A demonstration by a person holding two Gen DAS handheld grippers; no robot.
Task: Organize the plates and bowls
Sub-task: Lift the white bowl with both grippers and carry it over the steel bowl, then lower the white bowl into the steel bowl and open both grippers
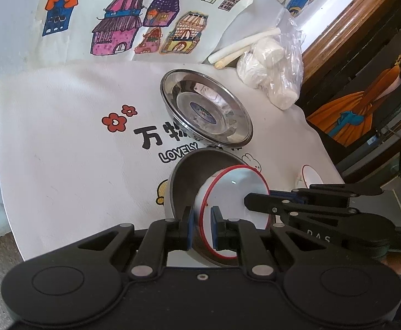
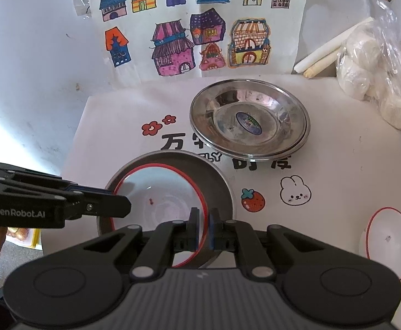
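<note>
a: where's the red-rimmed white bowl (image 2: 159, 192)?
b: sitting inside the grey metal bowl (image 2: 219, 184), at 7 o'clock from the stacked steel plates (image 2: 250, 118).
a: and the grippers?
b: left gripper (image 1: 202, 224) and right gripper (image 2: 202, 229) both pinch its rim. a second white bowl (image 2: 387, 239) sits at 4 o'clock on the white cloth (image 2: 351, 165).

White table (image 2: 35, 82): printed cloth (image 2: 338, 165), house drawings (image 2: 200, 27), bag (image 2: 379, 68).

I count two white red-rimmed bowls (image 2: 159, 192) (image 2: 387, 242), one grey metal bowl (image 2: 219, 181), two stacked steel plates (image 2: 250, 121) and two chalk sticks (image 2: 329, 49).
</note>
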